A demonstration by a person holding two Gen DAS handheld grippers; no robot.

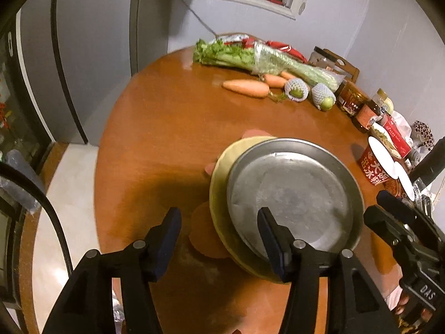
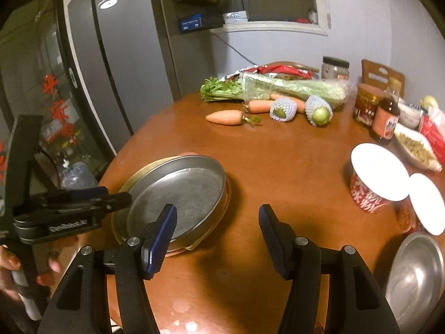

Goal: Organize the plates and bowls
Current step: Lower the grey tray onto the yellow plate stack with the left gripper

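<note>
Your stack of plates sits on the round wooden table, and everything below is placed from that stack. On top lies the metal plate, nested in a yellow plate whose rim shows past it on the side toward the refrigerator; under both, an orange-pink plate peeks out at the near edge and again at the far edge.

Your left gripper hangs over the near rim of the stack with its jaws apart. One finger stands over the metal plate's near rim, the other over bare table beside the stack, and nothing is clamped (the pads press on no plate).

Your right gripper is also released and empty. Its jaws gape over bare wood just beside the stack, on the side away from the refrigerator, with one finger overlapping the metal plate's edge in the right wrist view.

A metal bowl rests well apart from the stack, at the near table edge, with two lidded instant-noodle cups just beyond it. Across the table from the stack lie carrots, celery, two netted green fruits, and jars and bottles.
</note>
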